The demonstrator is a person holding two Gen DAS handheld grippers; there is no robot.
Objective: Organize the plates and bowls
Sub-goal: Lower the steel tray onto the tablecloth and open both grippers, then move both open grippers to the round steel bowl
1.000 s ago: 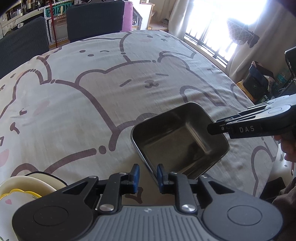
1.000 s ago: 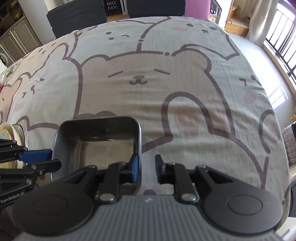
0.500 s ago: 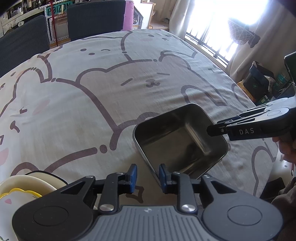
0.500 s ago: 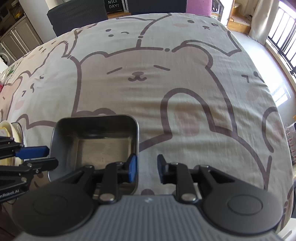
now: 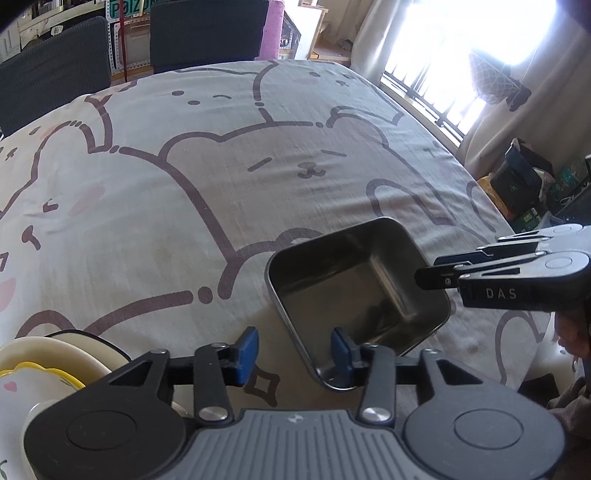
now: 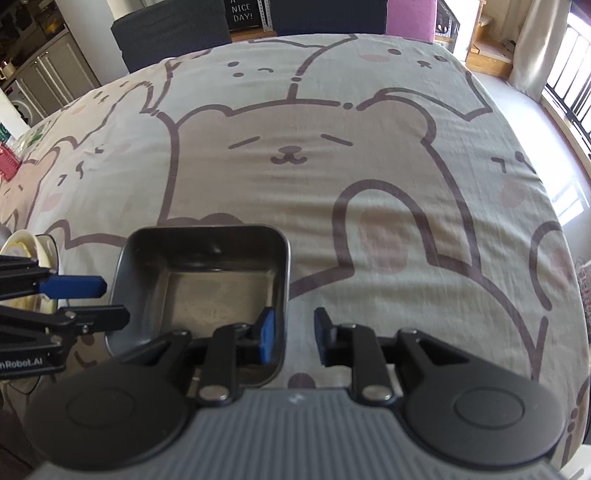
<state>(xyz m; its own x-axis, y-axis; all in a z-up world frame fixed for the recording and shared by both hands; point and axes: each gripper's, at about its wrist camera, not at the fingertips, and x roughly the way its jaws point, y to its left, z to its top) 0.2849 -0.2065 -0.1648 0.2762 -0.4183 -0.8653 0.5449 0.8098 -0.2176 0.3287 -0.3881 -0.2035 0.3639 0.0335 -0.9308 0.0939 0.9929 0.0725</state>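
Square metal dish point(image 5: 360, 291) sat flat on the bear-print tablecloth point(image 5: 207, 192), near the table's front edge. Dark grey steel, rounded corners, upright walls, thin bright rim, dull scuffed floor; nothing inside.

A stack of cream plates point(image 5: 48, 369) with a yellow scalloped edge lay just to the left of the dish, also near the front edge.

Left gripper point(image 5: 293, 350) angled steeply down at the dish's near-left corner. Its jaws were opening: the left blue pad stood off the dish over the cloth, the right pad inside the dish wall, the rim between them with a gap on the left side.

Right gripper point(image 6: 293, 334) pointed steeply down over the dish's right wall. Jaws opening too, one pad inside the dish, one outside over cloth, the wall between, not visibly pressed.

Dark chairs point(image 5: 207, 33) stood at the far side of the table from the dish.
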